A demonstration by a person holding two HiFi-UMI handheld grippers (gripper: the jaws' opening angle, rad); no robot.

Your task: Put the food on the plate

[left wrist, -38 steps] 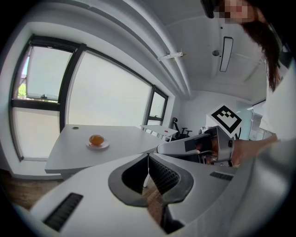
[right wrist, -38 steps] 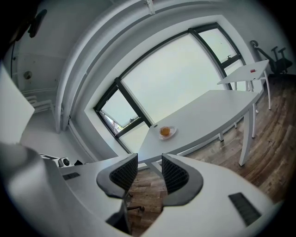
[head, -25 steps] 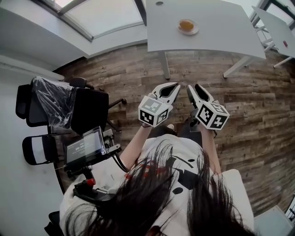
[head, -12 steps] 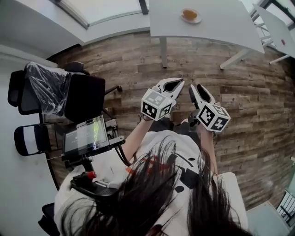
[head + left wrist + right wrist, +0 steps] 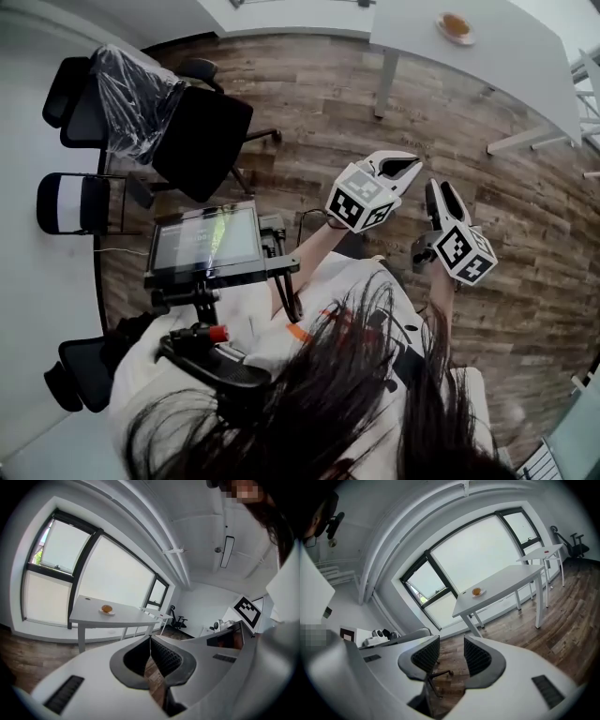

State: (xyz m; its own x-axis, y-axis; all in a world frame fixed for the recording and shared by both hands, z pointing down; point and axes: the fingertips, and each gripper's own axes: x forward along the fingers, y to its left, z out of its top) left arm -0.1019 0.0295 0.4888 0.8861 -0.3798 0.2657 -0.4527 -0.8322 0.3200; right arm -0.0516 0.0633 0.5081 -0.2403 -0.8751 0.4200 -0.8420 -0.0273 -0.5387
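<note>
on the monitor (image 5: 204,242), illegible writing

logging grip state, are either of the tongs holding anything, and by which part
Nothing is held. The left tongs are shut and empty; the right tongs stand slightly apart with nothing between them.

From my seat the food (image 5: 455,23) on the plate (image 5: 442,29) is too small to name. It is only an orange-brown lump in all three views. The worktop (image 5: 497,61) runs off the head view's top and right edges. The person's hair (image 5: 319,412) hides the torso and the floor below it. A plastic sheet (image 5: 131,89) shrouds one chair (image 5: 80,94).
</note>
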